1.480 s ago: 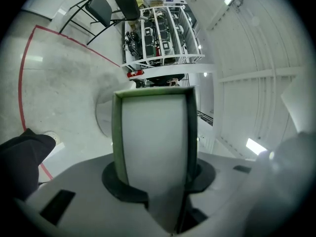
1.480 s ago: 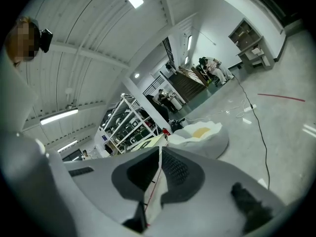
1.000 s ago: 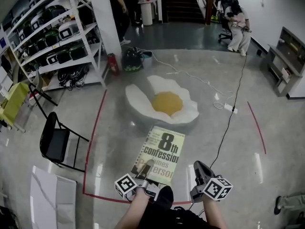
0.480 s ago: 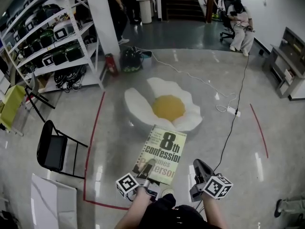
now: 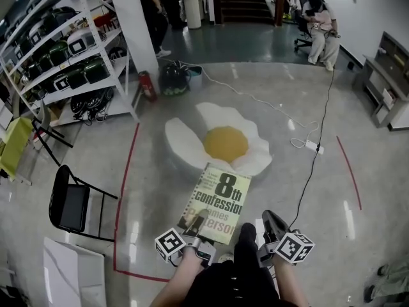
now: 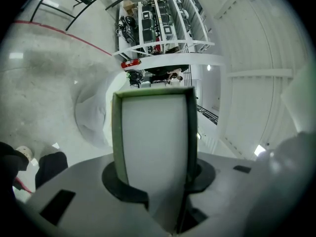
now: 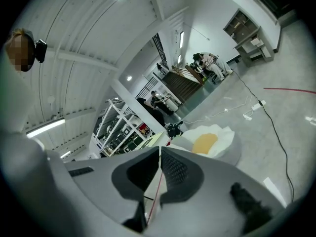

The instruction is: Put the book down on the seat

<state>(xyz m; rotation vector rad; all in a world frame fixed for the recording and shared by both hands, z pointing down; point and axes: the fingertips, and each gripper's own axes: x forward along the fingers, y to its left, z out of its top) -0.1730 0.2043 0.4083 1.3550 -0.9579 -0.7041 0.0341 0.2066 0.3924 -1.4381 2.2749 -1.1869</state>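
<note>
A paperback book (image 5: pixel 218 202) with a pale green cover hangs above the floor, its lower edge clamped in my left gripper (image 5: pixel 197 227). In the left gripper view the book (image 6: pixel 154 132) stands on edge between the jaws of the left gripper (image 6: pixel 154 181), white pages facing me. Just beyond it lies the seat (image 5: pixel 223 144), a white fried-egg cushion with a yellow centre, also seen as the seat (image 7: pixel 208 143) in the right gripper view. My right gripper (image 5: pixel 271 226) is beside the book at the right, shut and empty, its pads meeting (image 7: pixel 159 158).
A black folding chair (image 5: pixel 72 204) stands at the left outside a red tape line (image 5: pixel 124 185). White shelving (image 5: pixel 64 50) fills the far left. A cable and power strip (image 5: pixel 312 146) run right of the seat. A person sits at the back (image 5: pixel 317 27). A white panel (image 5: pixel 71 270) lies lower left.
The view has crept forward toward the egg seat. A dark trouser leg and shoe have swung forward between the grippers. The book stays clamped in the left gripper.
</note>
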